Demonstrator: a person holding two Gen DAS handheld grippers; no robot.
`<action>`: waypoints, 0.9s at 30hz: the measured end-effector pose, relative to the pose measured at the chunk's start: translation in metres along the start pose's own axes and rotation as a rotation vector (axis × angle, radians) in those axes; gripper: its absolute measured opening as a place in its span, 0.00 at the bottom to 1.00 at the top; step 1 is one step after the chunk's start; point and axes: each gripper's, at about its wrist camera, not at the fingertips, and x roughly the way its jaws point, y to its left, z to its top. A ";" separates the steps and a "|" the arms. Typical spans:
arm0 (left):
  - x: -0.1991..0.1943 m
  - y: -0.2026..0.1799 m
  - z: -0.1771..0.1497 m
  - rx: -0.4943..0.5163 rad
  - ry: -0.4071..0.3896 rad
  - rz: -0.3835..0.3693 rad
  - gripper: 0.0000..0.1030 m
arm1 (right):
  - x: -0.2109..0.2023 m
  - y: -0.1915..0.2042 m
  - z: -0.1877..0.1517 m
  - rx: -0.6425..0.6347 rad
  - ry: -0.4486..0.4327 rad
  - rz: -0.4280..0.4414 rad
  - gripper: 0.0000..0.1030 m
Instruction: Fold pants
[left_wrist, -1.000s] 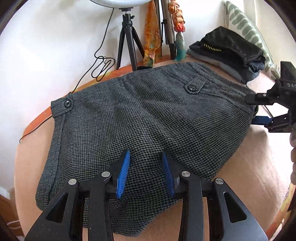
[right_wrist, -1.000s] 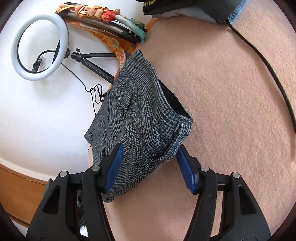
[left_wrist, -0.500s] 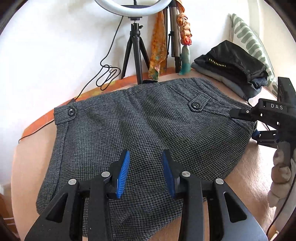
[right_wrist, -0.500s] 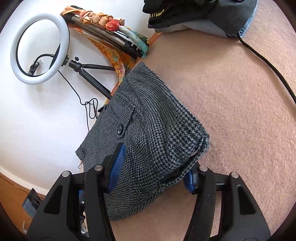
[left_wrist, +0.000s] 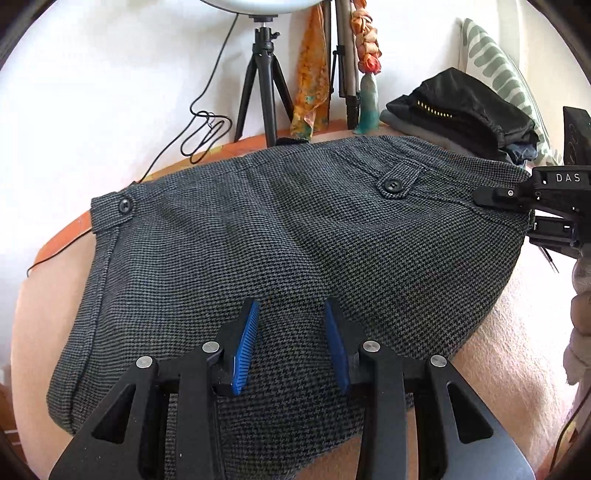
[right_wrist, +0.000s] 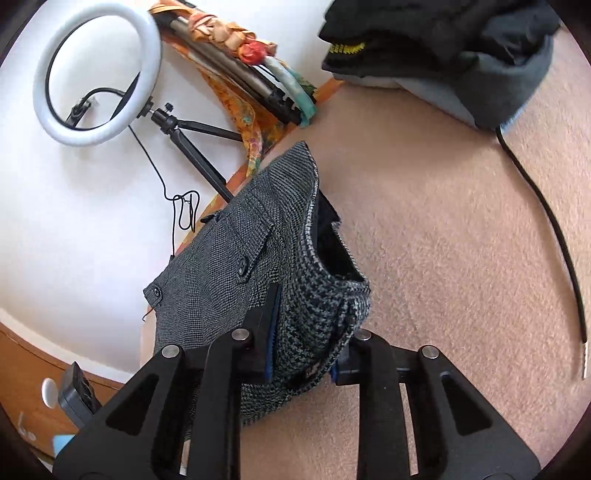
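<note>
A: Pants (left_wrist: 295, 240)?
B: Grey houndstooth, lay flat on the tan bed (right_wrist: 443, 240), waistband toward the wall. Two black buttons showed on tabs. One corner bunched up and lifted, dark lining visible.

A: Grippers?
B: Left gripper (left_wrist: 291, 343) spread, blue pads just above the cloth, nothing between them. Right gripper (right_wrist: 308, 332) pinched the bunched corner of the pants, cloth filling the gap.

A: Around?
B: One ring light (right_wrist: 98, 74) on a black tripod behind the pants, a second tripod with orange scarf beside it. One pile of dark clothes (left_wrist: 461, 107) near the far corner, patterned pillow behind. One black cable (right_wrist: 546, 214) lay on the bed, apart from the pants.
</note>
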 end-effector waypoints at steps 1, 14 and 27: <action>-0.006 0.004 -0.002 -0.010 -0.008 0.001 0.33 | -0.005 0.010 0.001 -0.047 -0.013 -0.014 0.19; -0.037 0.041 -0.027 -0.094 -0.009 -0.061 0.33 | -0.032 0.112 -0.001 -0.415 -0.059 -0.120 0.17; -0.139 0.198 -0.077 -0.471 -0.184 0.096 0.33 | -0.021 0.227 -0.052 -0.771 -0.073 -0.126 0.17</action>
